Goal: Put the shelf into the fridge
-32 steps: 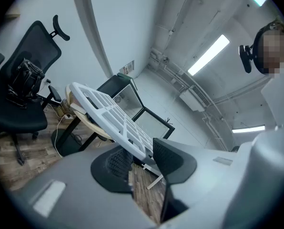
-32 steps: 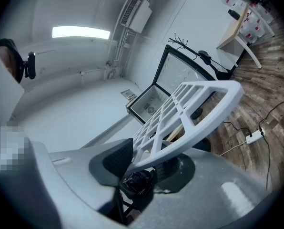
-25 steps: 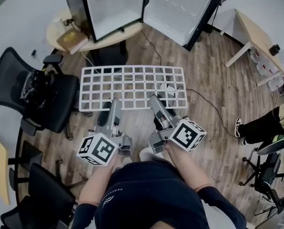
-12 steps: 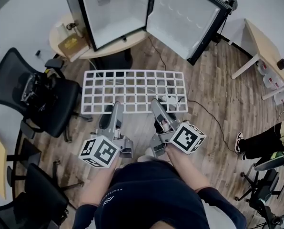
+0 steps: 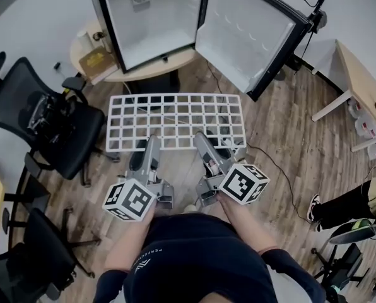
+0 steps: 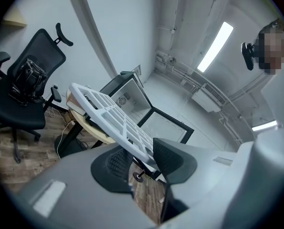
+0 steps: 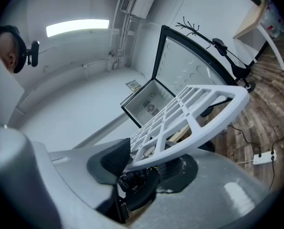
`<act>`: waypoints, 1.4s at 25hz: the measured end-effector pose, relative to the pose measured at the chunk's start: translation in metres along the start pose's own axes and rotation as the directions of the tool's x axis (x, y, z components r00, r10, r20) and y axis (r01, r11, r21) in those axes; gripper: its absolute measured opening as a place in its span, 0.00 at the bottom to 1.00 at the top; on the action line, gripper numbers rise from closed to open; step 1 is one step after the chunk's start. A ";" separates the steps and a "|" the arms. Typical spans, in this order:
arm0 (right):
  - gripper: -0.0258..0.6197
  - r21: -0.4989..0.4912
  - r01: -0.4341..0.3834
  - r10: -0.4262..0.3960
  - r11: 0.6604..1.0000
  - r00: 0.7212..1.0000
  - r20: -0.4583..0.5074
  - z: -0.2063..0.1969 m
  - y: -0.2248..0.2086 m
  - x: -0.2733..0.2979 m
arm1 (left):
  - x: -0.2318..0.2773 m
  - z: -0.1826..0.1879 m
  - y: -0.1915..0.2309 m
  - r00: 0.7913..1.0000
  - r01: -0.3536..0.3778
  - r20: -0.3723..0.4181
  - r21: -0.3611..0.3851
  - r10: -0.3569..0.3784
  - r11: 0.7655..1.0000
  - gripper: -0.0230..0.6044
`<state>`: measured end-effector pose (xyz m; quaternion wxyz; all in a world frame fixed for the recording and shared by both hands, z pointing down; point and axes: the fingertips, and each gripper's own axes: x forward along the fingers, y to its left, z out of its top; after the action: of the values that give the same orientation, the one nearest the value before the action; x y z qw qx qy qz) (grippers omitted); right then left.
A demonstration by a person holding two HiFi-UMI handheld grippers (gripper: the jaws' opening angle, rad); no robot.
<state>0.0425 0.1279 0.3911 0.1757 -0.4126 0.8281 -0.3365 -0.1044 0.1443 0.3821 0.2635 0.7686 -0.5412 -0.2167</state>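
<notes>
Office, from overhead: a person (image 5: 197, 264) carries the white grid shelf (image 5: 175, 120) level above the wood floor (image 5: 282, 125), short of the open fridge (image 5: 156, 24) on its round table (image 5: 144, 72). The left gripper (image 5: 151, 142) pinches the shelf's near rim (pads on both faces). The right gripper (image 5: 204, 139), its jaws just opening, has that rim between its pads, touching both.

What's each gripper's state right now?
Left gripper: closed on the shelf, at its near edge.
Right gripper: jaws just opened wider; shelf between them, pads touching it.
</notes>
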 end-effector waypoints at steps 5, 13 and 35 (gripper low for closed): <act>0.29 -0.027 -0.043 0.042 0.999 0.999 -0.011 0.015 -0.007 0.009 | 0.014 0.001 -0.006 1.000 -0.018 0.026 0.010 0.018 1.000 0.26; 0.30 -0.053 -0.065 0.064 0.997 0.998 -0.014 0.028 -0.010 0.032 | 0.032 0.011 -0.002 0.998 -0.045 0.036 0.023 0.044 0.999 0.26; 0.31 -0.079 -0.033 0.030 0.996 0.999 -0.045 0.076 -0.052 0.145 | 0.149 0.046 0.041 0.998 -0.036 0.042 -0.024 0.037 0.999 0.26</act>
<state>0.0286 -0.0425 0.3718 0.1461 -0.3987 0.8508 -0.3095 -0.1146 -0.0159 0.3660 0.2648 0.7508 -0.5580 -0.2341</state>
